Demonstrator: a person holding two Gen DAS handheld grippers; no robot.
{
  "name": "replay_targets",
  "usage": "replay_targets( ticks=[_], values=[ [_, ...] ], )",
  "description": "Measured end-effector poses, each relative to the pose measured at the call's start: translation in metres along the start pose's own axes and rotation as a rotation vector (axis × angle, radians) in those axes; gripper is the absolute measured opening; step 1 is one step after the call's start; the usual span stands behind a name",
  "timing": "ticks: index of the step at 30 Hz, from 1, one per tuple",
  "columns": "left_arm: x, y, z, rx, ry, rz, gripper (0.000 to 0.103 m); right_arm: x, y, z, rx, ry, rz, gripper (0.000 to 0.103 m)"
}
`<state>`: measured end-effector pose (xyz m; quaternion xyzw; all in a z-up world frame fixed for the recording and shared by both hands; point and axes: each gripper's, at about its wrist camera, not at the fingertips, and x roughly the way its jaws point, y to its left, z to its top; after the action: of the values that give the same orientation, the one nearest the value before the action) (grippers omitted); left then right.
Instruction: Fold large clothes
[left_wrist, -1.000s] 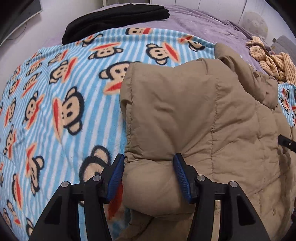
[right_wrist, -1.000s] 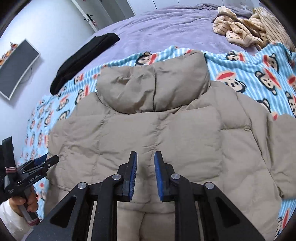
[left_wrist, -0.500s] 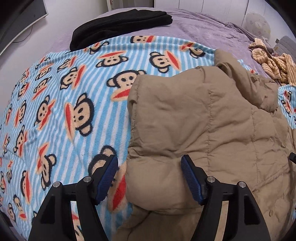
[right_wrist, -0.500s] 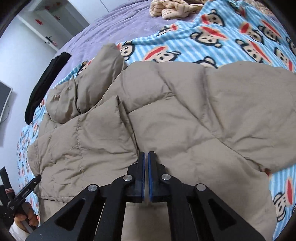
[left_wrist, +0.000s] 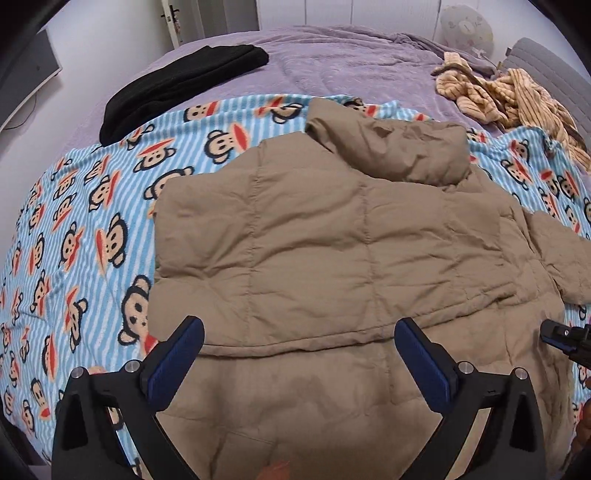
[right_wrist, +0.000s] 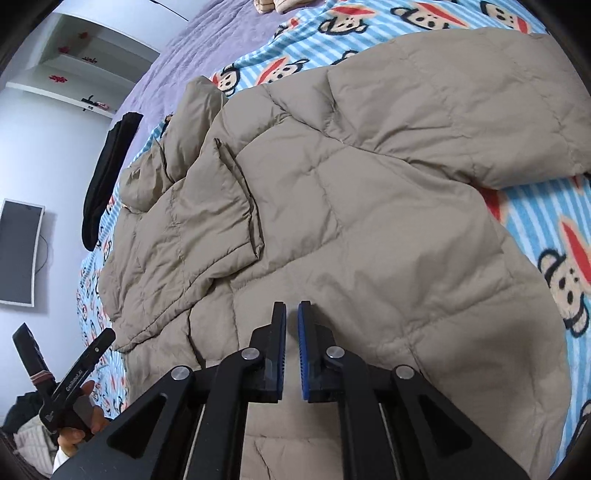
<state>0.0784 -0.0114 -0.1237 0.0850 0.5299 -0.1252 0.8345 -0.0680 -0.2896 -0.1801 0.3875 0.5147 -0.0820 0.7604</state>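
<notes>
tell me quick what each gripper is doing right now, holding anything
Left gripper: opening wide above the tan quilted puffer jacket, holding nothing.
Right gripper: opening slightly, narrow gap, nothing between its pads.

- The jacket (left_wrist: 332, 251) lies on the blanket (left_wrist: 74, 240), hood (left_wrist: 388, 151) at the far end.
- A dark garment (left_wrist: 177, 85) lies beyond the blanket, far left.
- A heap of clothes (left_wrist: 509, 96) lies far right.

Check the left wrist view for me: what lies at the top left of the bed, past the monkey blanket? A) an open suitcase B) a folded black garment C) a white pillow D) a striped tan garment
B: a folded black garment lies on the purple bedspread beyond the monkey-print blanket.
</notes>
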Motion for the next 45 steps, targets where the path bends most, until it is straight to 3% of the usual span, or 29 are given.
replay_targets(
  ticks=[1, 2, 3, 7, 10, 14, 17, 22, 28, 39, 44, 45],
  values=[
    [0.000, -0.007, -0.001, 0.011, 0.007, -0.007, 0.103, -0.002, -0.002, -0.001, 0.003, -0.002, 0.000, 0.028],
    [-0.001, -0.013, -0.001, 0.018, 0.014, -0.018, 0.103, -0.005, -0.004, -0.003, 0.006, -0.006, -0.001, 0.047],
    [0.000, -0.019, -0.001, 0.024, 0.023, -0.028, 0.103, -0.008, -0.007, -0.004, 0.012, -0.013, 0.003, 0.056],
    [0.004, -0.038, -0.004, 0.042, 0.045, 0.004, 0.103, -0.020, -0.017, -0.007, 0.028, -0.028, 0.021, 0.058],
    [0.009, -0.048, -0.006, 0.059, 0.068, 0.009, 0.103, -0.028, -0.025, -0.007, 0.030, -0.042, 0.038, 0.081],
    [0.012, -0.070, -0.008, 0.090, 0.098, -0.033, 0.103, -0.043, -0.043, -0.004, 0.052, -0.071, 0.064, 0.083],
    [0.008, -0.089, -0.006, 0.102, 0.087, -0.045, 0.103, -0.054, -0.062, 0.001, 0.082, -0.086, 0.076, 0.103],
    [0.006, -0.124, 0.002, 0.101, 0.101, -0.114, 0.103, -0.079, -0.107, 0.015, 0.179, -0.151, 0.084, 0.103],
    [0.000, -0.163, 0.005, 0.148, 0.090, -0.140, 0.103, -0.108, -0.171, 0.039, 0.334, -0.233, 0.061, 0.103],
    [0.003, -0.186, 0.010, 0.149, 0.093, -0.117, 0.103, -0.135, -0.274, 0.094, 0.587, -0.416, 0.246, 0.103],
    [0.005, -0.188, 0.017, 0.121, 0.084, -0.114, 0.103, -0.128, -0.304, 0.116, 0.716, -0.457, 0.401, 0.102],
    [0.006, -0.188, 0.018, 0.116, 0.089, -0.118, 0.103, -0.126, -0.309, 0.118, 0.748, -0.465, 0.439, 0.098]
  ],
)
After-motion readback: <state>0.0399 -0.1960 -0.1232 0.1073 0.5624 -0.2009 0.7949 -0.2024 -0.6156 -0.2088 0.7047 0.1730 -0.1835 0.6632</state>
